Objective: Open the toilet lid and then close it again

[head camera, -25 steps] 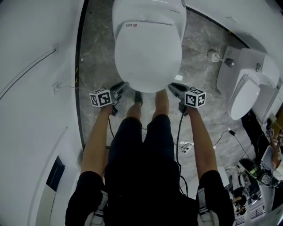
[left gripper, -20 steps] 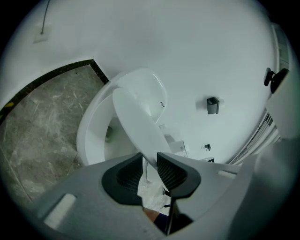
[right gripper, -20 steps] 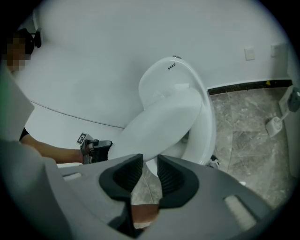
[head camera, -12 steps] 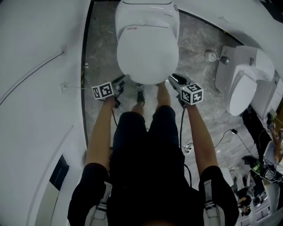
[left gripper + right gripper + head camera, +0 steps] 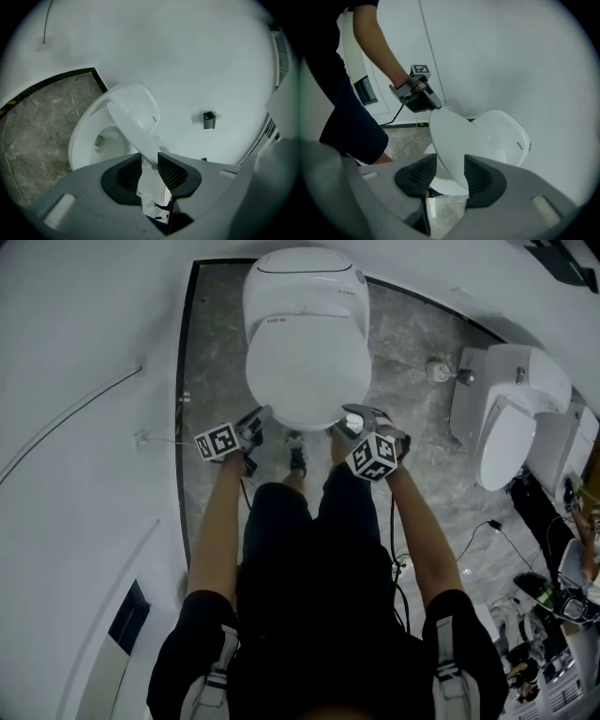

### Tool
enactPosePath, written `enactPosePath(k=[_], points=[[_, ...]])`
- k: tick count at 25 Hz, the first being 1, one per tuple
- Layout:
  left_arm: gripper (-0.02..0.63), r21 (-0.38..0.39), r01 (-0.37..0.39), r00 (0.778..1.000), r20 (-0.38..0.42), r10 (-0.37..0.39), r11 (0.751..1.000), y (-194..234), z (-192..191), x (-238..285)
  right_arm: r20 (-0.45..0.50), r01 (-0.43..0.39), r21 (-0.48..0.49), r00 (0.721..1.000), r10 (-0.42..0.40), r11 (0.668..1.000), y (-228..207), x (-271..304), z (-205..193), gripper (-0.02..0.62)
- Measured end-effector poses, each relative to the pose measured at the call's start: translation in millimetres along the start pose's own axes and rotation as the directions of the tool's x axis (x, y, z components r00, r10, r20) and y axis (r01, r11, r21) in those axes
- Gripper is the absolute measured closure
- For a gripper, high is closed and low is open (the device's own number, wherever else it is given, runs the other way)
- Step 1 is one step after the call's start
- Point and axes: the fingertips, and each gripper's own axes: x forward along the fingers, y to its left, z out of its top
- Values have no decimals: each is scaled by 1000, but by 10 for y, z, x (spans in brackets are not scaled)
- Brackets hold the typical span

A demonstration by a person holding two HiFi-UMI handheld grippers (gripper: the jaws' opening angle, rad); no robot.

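Note:
The white toilet lid is seen from above, and both grippers are at its front edge. My left gripper is at the front left. In the left gripper view the lid's edge slants up between the pads, and the left gripper is shut on it. The lid is raised off the bowl. My right gripper is at the front right. Its jaws have just been opening. In the right gripper view the lid passes between the pads of the right gripper, which do not clamp it.
The person's legs and feet stand close in front of the toilet. A second white toilet is at the right, with cables on the marble floor. A white wall runs along the left. A black hook hangs on the wall behind.
Both grippers have risen with the lid's front edge. The right gripper has rolled, so its marker cube has turned and now sits nearer the middle.

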Motion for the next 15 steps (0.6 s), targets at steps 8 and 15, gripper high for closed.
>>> enactPosePath(k=[8, 15], points=[[483, -10, 30, 998, 59, -29, 1000, -260, 297, 22, -8, 36, -149, 999, -38, 988, -236, 80, 243, 402], [483, -47, 46, 983, 177, -37, 998, -451, 558, 43, 42, -9, -134, 999, 15, 991, -466, -32, 461, 466]])
